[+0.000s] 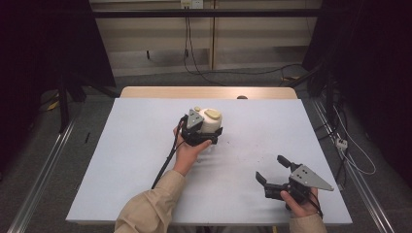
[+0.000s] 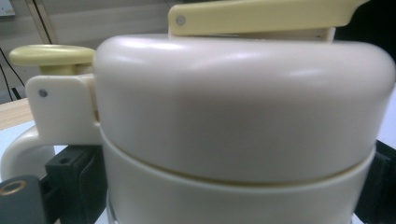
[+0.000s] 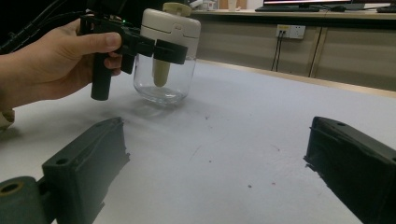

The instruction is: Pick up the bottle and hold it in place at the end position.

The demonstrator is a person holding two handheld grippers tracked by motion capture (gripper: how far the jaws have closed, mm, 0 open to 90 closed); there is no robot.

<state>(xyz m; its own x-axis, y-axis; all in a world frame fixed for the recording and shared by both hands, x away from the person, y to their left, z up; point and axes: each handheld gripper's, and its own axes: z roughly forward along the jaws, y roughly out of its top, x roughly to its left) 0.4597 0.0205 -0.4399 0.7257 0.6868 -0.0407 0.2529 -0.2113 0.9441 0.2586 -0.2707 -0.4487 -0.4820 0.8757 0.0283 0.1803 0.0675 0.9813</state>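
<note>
A pump-style jar [image 1: 211, 120] with a cream lid, pale yellow lever and clear glass base [image 3: 161, 86] stands near the middle of the table. My left gripper [image 1: 210, 133] is shut on it, with the jaws clamped on either side just below the lid. In the left gripper view the cream lid [image 2: 233, 116] is very close, with a black jaw on each side. Seen from the right gripper view, the left gripper [image 3: 154, 46] and the hand holding it are at the upper left. My right gripper [image 1: 271, 169] rests open near the front right corner, nothing between its fingers [image 3: 88, 158].
The table [image 1: 145, 170] has a pale sheet over it, with a wooden strip [image 1: 160, 91] at the far edge. Small dark specks [image 3: 249, 185] lie ahead of the right gripper. Cables [image 1: 214, 73] trail on the floor behind, and dark curtains flank both sides.
</note>
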